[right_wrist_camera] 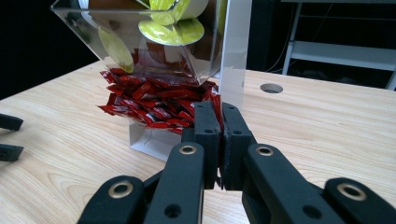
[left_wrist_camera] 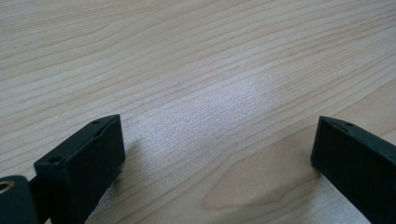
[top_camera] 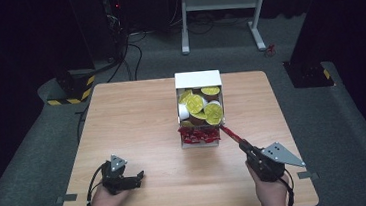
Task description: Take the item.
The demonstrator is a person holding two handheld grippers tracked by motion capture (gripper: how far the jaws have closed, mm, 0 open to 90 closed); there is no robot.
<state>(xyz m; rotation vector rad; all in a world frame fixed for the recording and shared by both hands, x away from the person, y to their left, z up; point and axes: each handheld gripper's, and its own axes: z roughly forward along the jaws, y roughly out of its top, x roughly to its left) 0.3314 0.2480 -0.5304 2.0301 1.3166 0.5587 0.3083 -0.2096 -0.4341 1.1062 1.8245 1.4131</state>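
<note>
Right tool (top_camera: 238, 140) clenched on one red packet (top_camera: 228, 131) drawn just clear of the dispenser (top_camera: 197, 79), still unplaced; left tool (top_camera: 136, 178) released, idle on the desk (top_camera: 137, 122).

A thin red sachet (top_camera: 228, 132) (pinched edge-on, tilted) juts beside the red sachets (right_wrist_camera: 154, 100) heaped in the organiser's lower tray.

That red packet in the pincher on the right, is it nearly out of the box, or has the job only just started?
Only just started, it seems. The right gripper is shut on one red packet, which sits at the edge of the heap of packets in the box. The left gripper rests open over the table. No packets lie out on the table yet.
</note>
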